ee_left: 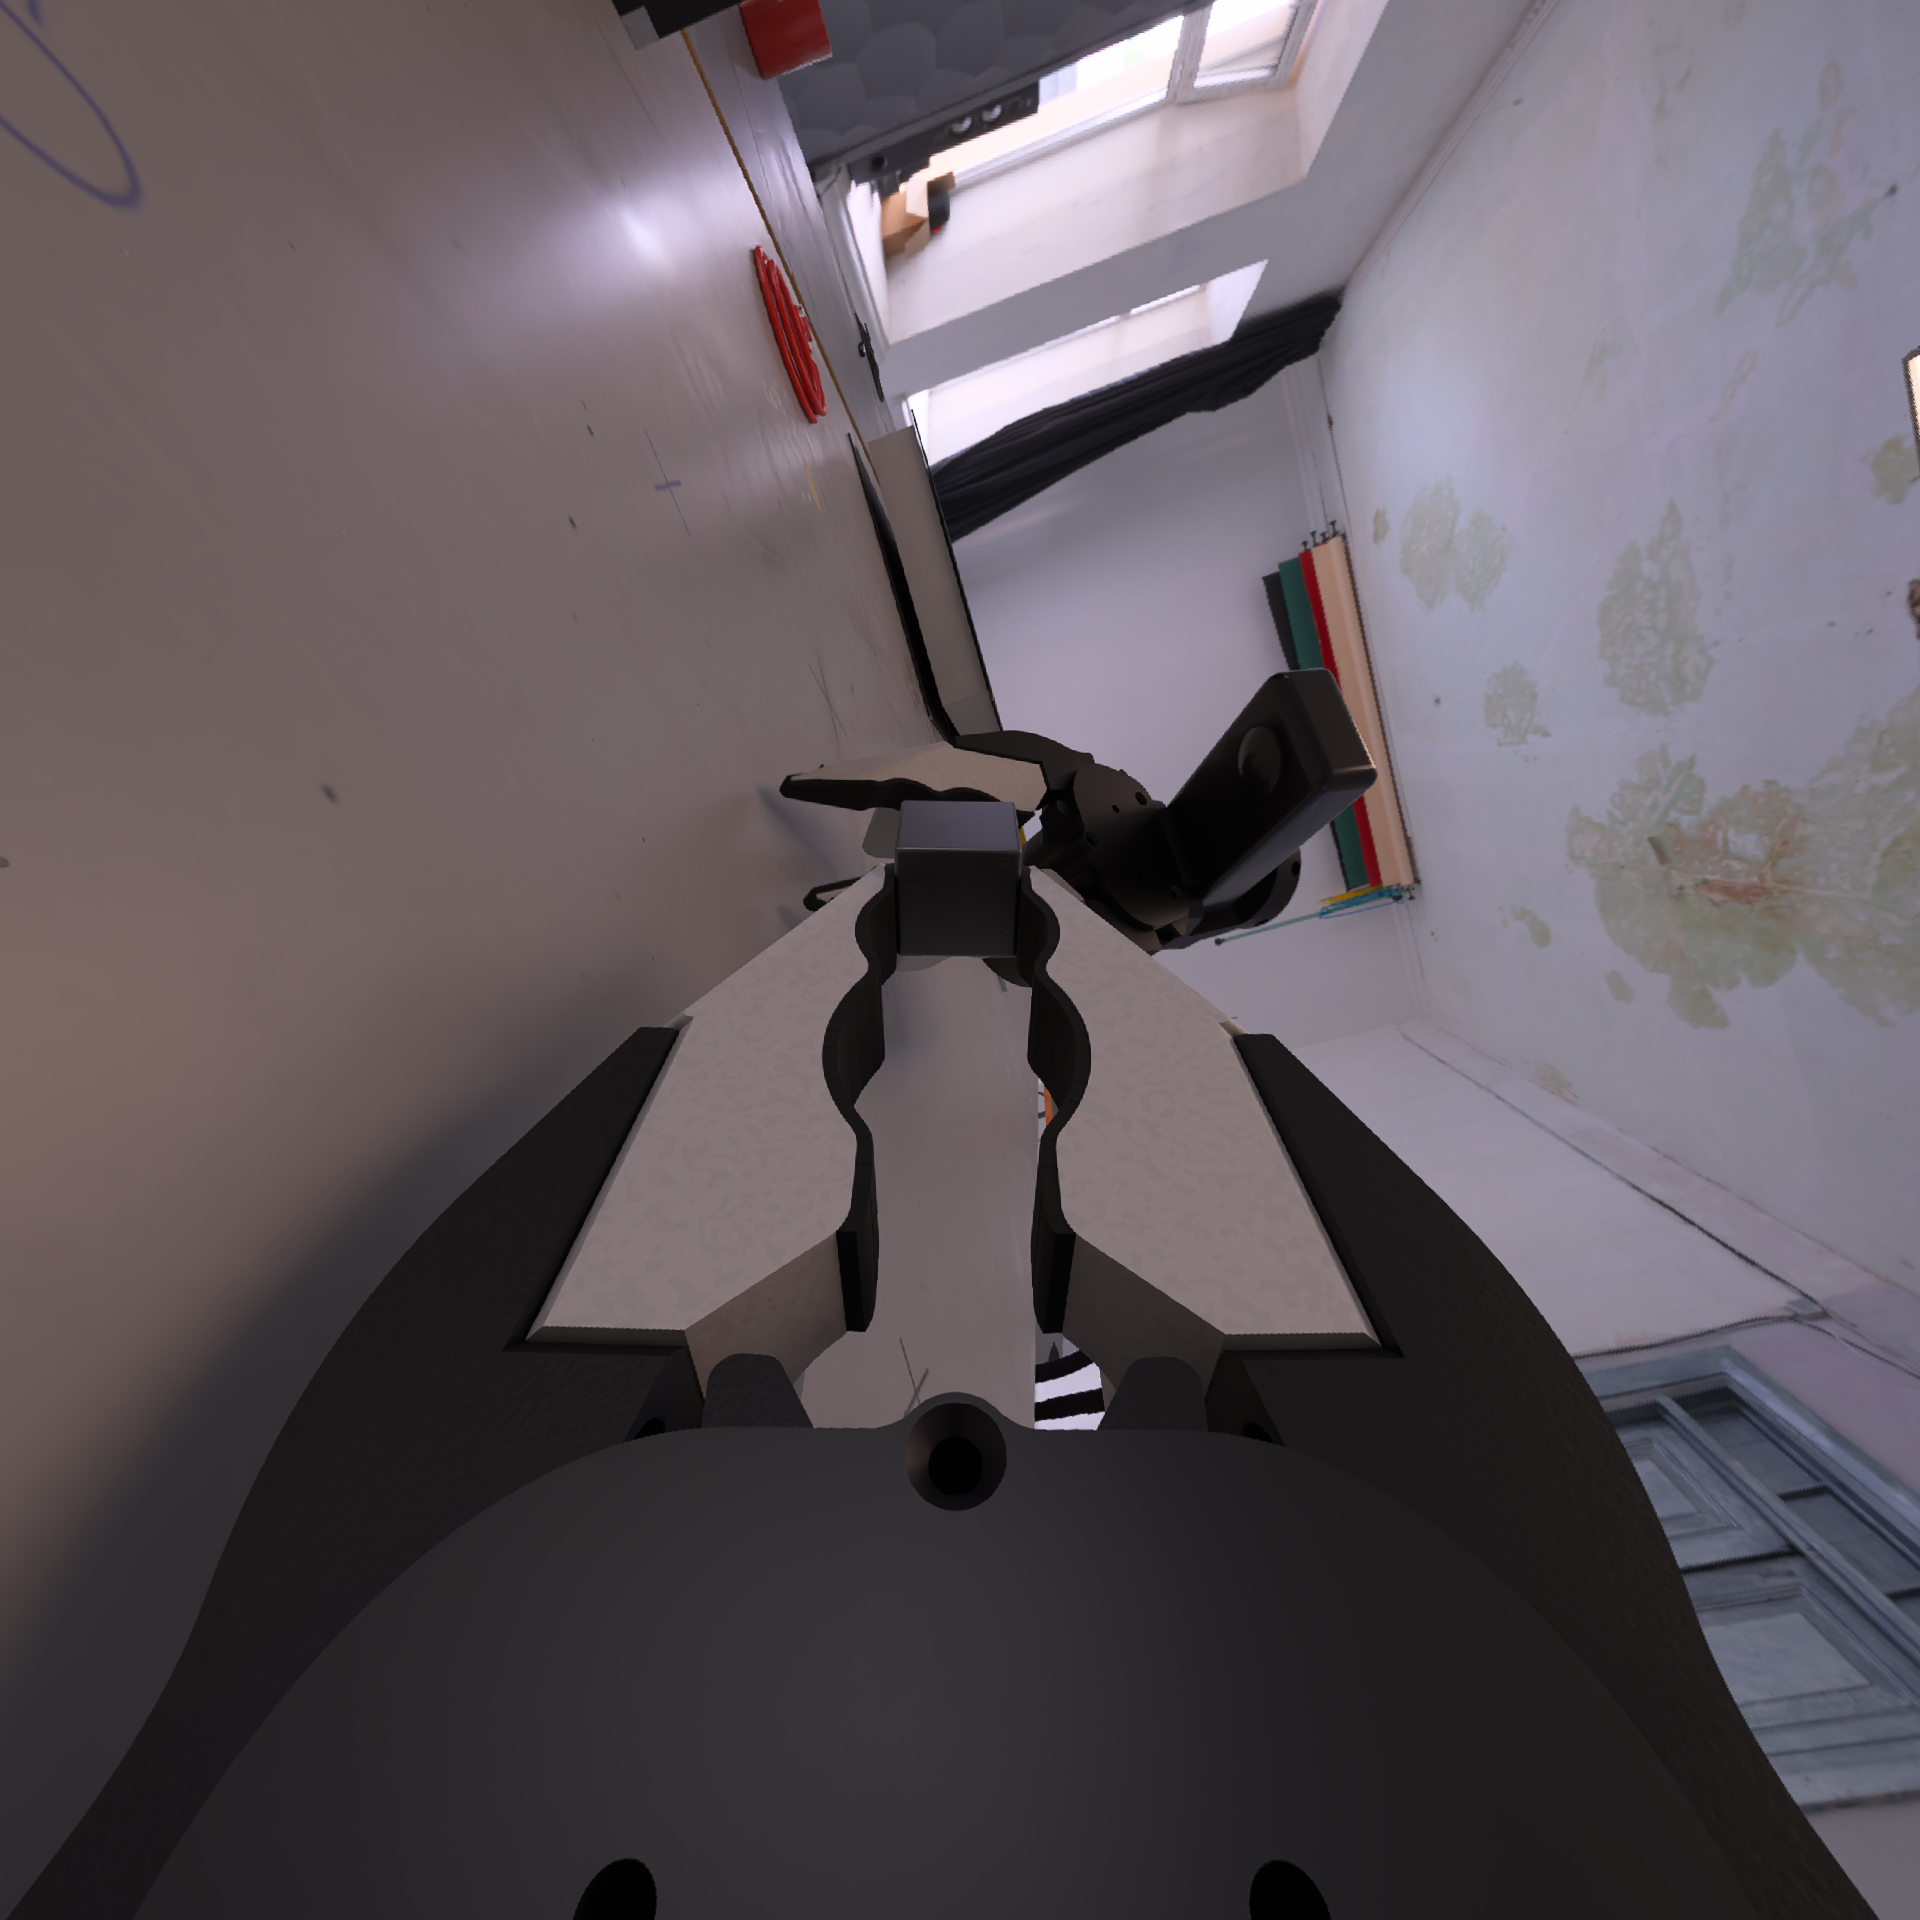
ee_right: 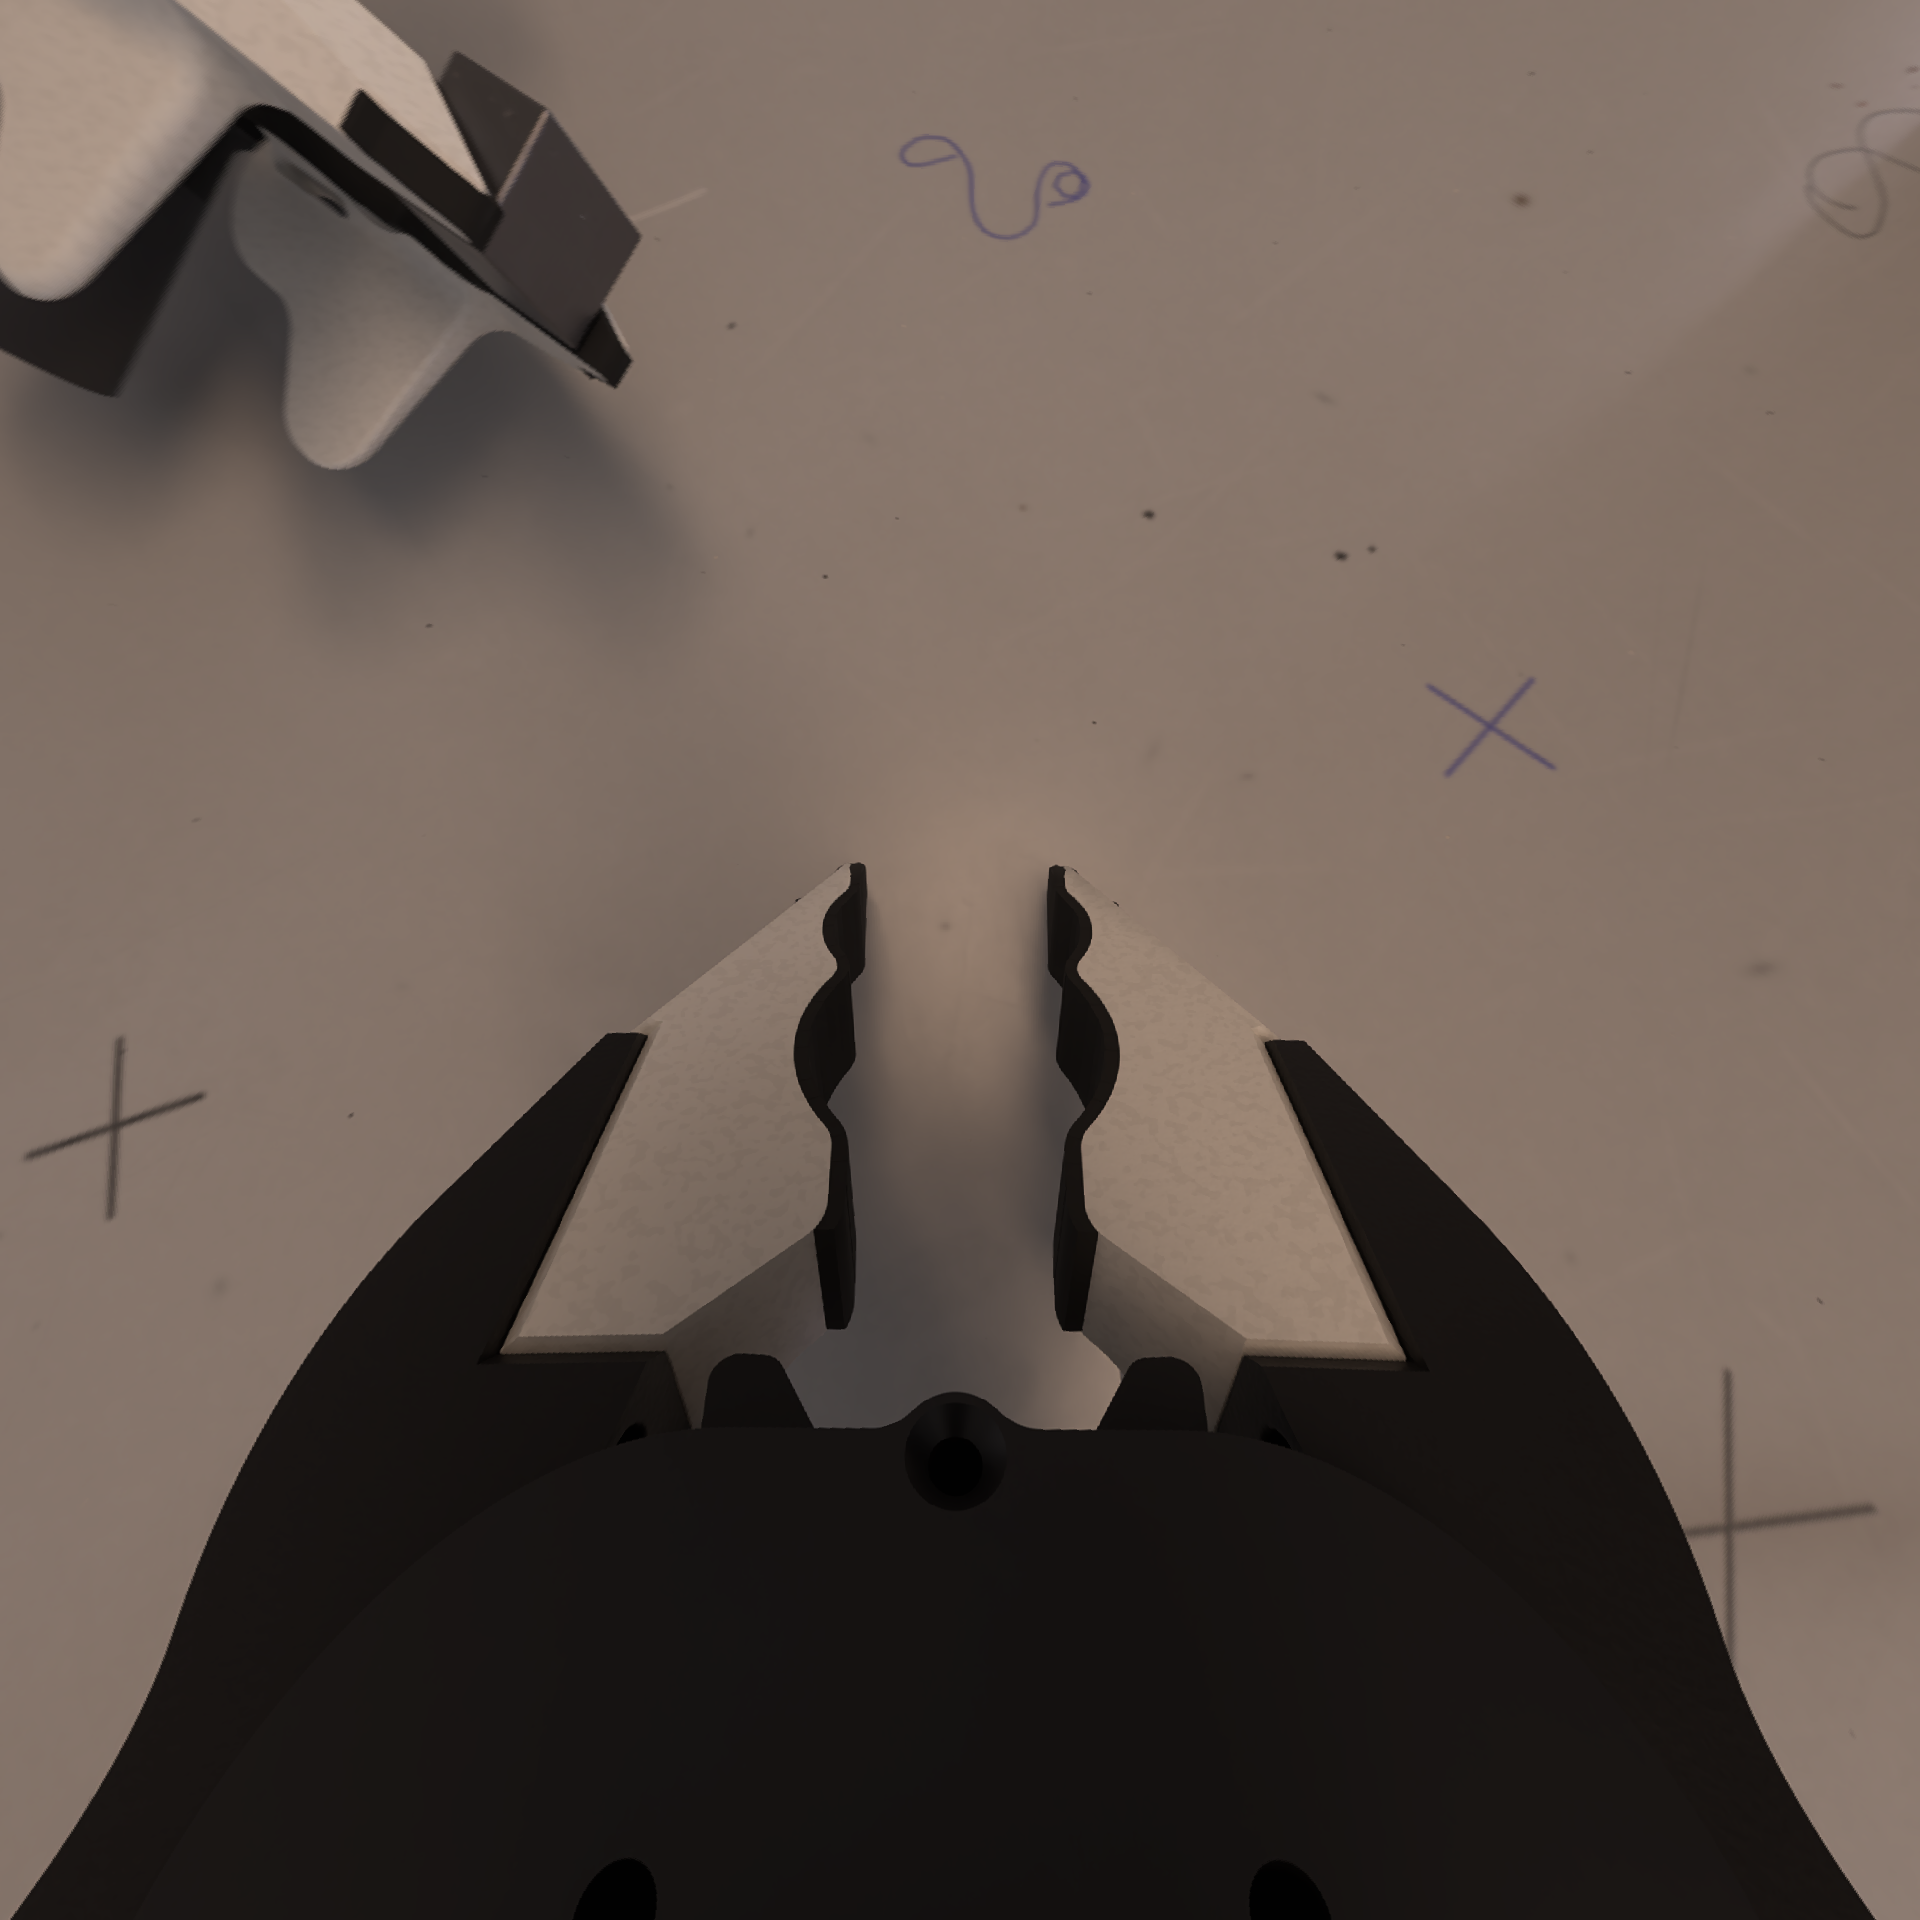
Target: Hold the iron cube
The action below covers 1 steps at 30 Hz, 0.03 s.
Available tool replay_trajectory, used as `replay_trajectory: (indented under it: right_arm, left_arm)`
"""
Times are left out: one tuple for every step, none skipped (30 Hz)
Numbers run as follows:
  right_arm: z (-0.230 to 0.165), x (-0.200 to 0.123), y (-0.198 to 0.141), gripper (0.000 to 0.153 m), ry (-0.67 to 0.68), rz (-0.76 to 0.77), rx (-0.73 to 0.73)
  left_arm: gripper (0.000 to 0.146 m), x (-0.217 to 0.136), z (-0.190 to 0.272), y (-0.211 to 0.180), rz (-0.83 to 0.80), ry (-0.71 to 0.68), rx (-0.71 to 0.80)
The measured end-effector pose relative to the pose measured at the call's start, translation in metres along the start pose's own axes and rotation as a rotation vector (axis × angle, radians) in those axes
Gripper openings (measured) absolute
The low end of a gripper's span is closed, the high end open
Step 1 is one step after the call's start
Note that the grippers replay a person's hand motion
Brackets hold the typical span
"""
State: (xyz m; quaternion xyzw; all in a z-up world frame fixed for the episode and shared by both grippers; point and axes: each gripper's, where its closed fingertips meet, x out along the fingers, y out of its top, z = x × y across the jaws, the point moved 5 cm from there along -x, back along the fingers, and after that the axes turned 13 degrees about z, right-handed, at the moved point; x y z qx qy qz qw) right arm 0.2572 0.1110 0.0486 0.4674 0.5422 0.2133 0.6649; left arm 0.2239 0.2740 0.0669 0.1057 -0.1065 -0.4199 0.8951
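Note:
The iron cube (ee_left: 956, 878) is small and dark grey. My left gripper (ee_left: 956, 894) is shut on it, clamping it between the fingertips, close to the pale table surface (ee_left: 364, 623). The left wrist view is rolled sideways. In the right wrist view the same cube (ee_right: 551, 223) shows at the upper left, held in the left gripper's fingertips (ee_right: 468, 208). My right gripper (ee_right: 956, 883) is open and empty, pointing down at the table (ee_right: 1143, 468), apart from the cube. The right gripper also shows in the left wrist view (ee_left: 1091, 821), just beyond the cube.
The table bears pen crosses (ee_right: 1491, 727) and scribbles (ee_right: 997, 192). In the left wrist view a red box (ee_left: 784, 36) and a red round thing (ee_left: 790, 332) lie far off on the table. Room walls and windows (ee_left: 1091, 125) lie beyond.

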Motion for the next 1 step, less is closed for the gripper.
replay_trajectory:
  right_arm:
    - [0.0001,0.0006,-0.0001,0.035,-0.022,-0.005,-0.007]
  left_arm:
    - [0.022,0.0,0.0,-0.0009,-0.001,0.002,-0.003]
